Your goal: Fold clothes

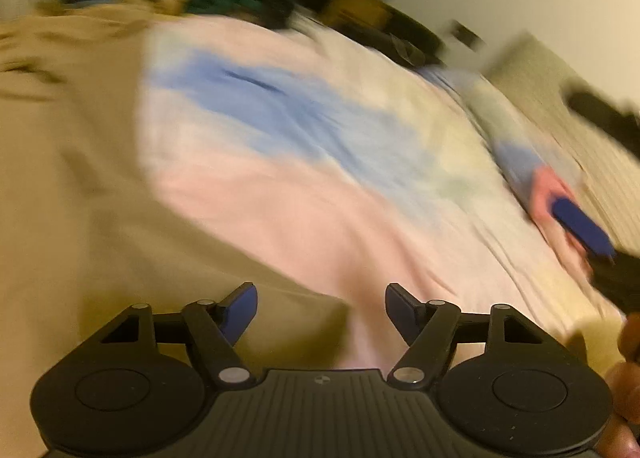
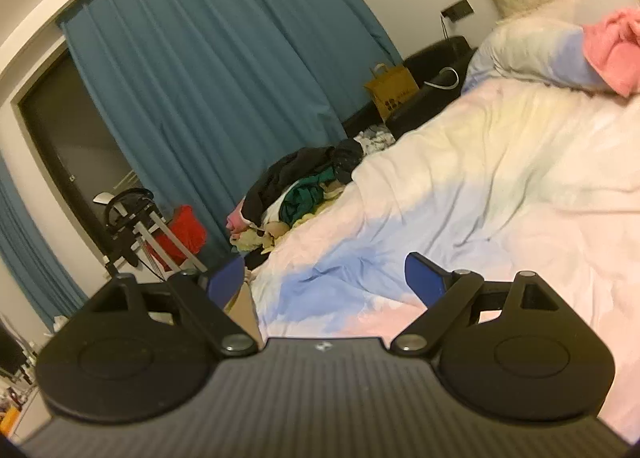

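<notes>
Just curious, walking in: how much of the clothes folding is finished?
Nothing looks folded yet. The clothes pile lies jumbled at the bed's far edge. Neither the left gripper nor the right gripper holds anything; their jaws stand open over the duvet. All the folding remains.

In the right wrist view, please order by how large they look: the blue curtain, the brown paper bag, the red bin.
1. Blue curtain, by far the largest.
2. Red bin.
3. Brown paper bag; close to the bin in apparent size, so this order is unsure.
</notes>
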The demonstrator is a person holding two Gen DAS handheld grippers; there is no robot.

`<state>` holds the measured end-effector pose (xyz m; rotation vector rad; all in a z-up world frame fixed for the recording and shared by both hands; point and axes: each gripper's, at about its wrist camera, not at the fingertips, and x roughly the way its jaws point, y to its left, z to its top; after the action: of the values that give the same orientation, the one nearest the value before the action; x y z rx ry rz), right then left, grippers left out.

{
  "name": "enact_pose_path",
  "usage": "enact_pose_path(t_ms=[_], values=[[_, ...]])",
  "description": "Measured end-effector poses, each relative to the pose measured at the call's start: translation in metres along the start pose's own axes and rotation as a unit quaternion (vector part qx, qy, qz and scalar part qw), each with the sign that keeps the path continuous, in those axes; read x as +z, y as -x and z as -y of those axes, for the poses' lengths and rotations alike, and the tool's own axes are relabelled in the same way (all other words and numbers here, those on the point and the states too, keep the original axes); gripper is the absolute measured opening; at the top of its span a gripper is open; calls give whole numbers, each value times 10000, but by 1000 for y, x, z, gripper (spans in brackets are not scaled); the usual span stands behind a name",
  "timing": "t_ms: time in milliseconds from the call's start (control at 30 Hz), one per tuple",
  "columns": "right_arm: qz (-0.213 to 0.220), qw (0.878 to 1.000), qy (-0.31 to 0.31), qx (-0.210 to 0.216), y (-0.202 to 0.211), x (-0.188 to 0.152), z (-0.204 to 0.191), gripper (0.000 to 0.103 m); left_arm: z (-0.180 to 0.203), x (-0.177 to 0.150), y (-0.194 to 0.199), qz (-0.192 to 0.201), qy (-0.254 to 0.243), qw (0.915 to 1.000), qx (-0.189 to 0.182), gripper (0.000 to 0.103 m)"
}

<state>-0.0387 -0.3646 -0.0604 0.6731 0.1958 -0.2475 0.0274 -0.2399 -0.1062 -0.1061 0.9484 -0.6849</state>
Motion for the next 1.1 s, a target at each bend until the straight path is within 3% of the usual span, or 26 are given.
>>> enact_pose_path(t_ms=[67,133,167,200,300,433,600,767,900,1000,1067,1100], values=[[-66,10000,6,-16,-4,-3,0,89,9,-4,-15,-86,-283,9995,79,54],[-111,9999,54,-38,-5,-5,-1,89,8,-9,-26,-151,-467,9986,179,26],[-133,9999,65,-38,-7,-6,-1,89,4,-10,-26,-152,-461,9986,216,7],[-159,9998,63,-37,-8,-6,0,89,0,-11,-24,-142,-428,9987,235,6],[-209,9998,53,-1,-10,-7,0,89,-12,-8,5,172,-295,9993,124,4],[-240,9996,155,82,-9,-9,-5,89,-30,-14,75,677,-21,9977,74,4],[-487,9972,514,246,-11,-18,-22,89,-66,-45,146,927,738,9929,139,4],[-732,9911,1062,334,-12,-32,-46,88,-113,-81,159,592,1803,9812,365,3],[-884,9835,1546,306,-13,-44,-63,88,-140,-96,148,195,2159,9732,772,0],[-974,9779,1827,290,-15,-51,-72,88,-143,-98,147,84,2137,9744,701,0],[-1037,9746,1965,281,-16,-56,-77,88,-140,-96,150,152,2053,9767,608,9],[-1058,9736,2005,272,-17,-57,-78,88,-139,-96,154,208,2014,9776,577,23]])
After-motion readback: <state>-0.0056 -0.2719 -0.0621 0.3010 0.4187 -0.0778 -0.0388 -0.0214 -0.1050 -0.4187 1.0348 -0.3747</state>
